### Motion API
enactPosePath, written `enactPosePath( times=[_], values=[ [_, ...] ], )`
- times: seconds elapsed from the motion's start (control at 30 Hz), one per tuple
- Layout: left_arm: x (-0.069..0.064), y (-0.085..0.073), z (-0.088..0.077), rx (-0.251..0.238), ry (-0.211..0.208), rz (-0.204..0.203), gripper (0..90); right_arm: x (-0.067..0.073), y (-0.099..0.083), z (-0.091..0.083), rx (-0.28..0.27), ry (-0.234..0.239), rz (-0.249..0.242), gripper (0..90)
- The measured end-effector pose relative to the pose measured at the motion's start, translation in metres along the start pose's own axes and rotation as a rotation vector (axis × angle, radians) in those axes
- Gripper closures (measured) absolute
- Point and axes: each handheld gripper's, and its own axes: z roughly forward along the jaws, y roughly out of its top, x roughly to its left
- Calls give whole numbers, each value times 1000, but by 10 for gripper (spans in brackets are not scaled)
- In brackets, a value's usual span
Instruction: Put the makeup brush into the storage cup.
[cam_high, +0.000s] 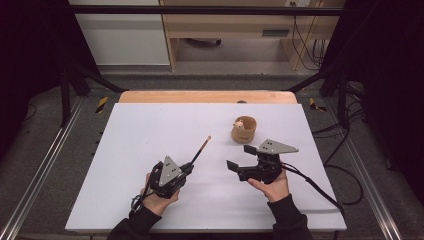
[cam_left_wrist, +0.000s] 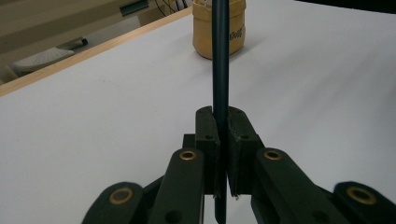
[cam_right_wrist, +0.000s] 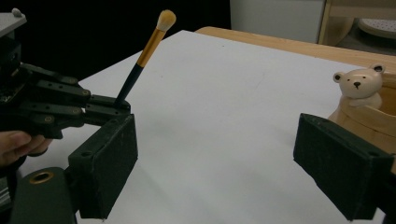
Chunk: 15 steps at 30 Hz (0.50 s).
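Observation:
A make-up brush (cam_high: 201, 147) with a dark handle, an orange ferrule and a pale tip slants up off the white table (cam_high: 150, 125). My left gripper (cam_high: 190, 166) is shut on the low end of its handle (cam_left_wrist: 220, 70); in the left gripper view both pads press the handle. A tan wooden cup (cam_high: 244, 129) with a small bear figure on its rim stands at the table's right rear. My right gripper (cam_high: 241, 157) hovers just in front of that cup, open, with nothing between its fingers (cam_right_wrist: 109, 163). In the right gripper view, the brush (cam_right_wrist: 144, 51) and the left gripper (cam_right_wrist: 100, 112) are at left and the bear cup (cam_right_wrist: 362, 100) at right.
The white sheet covers a wooden tabletop whose bare edge (cam_high: 200, 96) runs along the back. Black frame posts (cam_high: 65, 75) stand at both sides. Cables (cam_high: 320, 187) trail off the right gripper over the table's right edge.

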Motion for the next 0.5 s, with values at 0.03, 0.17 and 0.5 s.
enactPosePath(
  times=[0.03,0.17,0.5],
  values=[
    [-2,-1,1,-2,-4,-13,841,1,0,2,-1,9,9,140],
    [-5,-3,3,-3,-5,-23,841,3,-1,9,-11,19,28,150],
    [-8,-3,3,-18,0,-53,842,10,2,21,-33,26,58,160]
  ],
)
